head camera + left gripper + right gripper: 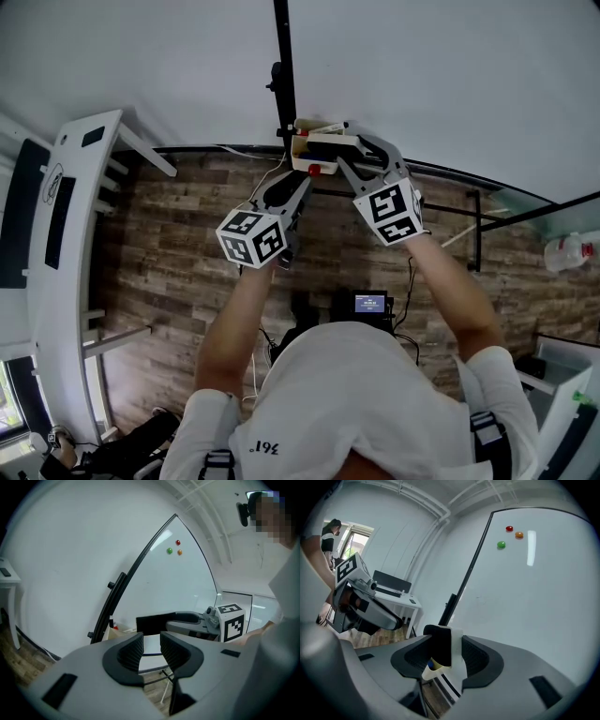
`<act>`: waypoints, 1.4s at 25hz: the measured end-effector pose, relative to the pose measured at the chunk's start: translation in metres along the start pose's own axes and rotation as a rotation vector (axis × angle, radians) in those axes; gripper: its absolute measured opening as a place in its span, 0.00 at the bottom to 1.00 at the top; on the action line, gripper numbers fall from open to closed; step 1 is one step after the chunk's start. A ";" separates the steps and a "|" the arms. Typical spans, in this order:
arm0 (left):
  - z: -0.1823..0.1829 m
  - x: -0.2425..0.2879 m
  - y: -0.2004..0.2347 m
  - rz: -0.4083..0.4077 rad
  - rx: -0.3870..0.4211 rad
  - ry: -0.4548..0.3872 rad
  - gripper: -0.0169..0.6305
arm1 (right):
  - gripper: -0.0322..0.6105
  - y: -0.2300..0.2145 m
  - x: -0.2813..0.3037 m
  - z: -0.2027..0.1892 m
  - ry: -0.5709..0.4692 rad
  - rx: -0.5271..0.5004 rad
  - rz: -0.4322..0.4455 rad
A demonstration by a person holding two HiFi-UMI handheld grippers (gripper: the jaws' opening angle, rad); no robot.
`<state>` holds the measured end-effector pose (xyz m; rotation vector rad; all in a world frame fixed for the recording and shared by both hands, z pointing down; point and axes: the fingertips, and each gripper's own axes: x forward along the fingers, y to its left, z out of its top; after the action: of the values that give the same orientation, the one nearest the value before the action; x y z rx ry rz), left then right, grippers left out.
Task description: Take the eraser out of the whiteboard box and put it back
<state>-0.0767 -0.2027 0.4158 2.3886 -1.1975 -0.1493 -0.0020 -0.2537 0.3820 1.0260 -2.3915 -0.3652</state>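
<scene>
Carefully: the black felt block eraser (439, 644) stands in the cream plastic whiteboard box (457, 645), low in the middle of the right gripper view. Its end lies between the right gripper's (450, 656) wide-spread fingers, though I cannot tell if they pinch it. Grip the eraser alone, clear of the box wall, then lift straight. The left gripper (151, 648), narrowly parted and empty, could steady the box.

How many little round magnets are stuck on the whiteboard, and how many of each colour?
red magnet: 1
orange magnet: 1
green magnet: 1
Total: 3
</scene>
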 end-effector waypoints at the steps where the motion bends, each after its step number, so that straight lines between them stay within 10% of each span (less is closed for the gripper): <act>1: 0.002 -0.001 -0.002 -0.001 0.002 -0.004 0.19 | 0.38 0.000 -0.002 0.001 -0.004 0.002 -0.001; 35: 0.027 -0.057 -0.059 -0.040 0.016 -0.093 0.19 | 0.38 0.013 -0.096 0.062 -0.198 0.069 -0.012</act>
<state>-0.0761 -0.1374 0.3591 2.4443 -1.1968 -0.2670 0.0124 -0.1720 0.3030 1.0796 -2.5913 -0.4089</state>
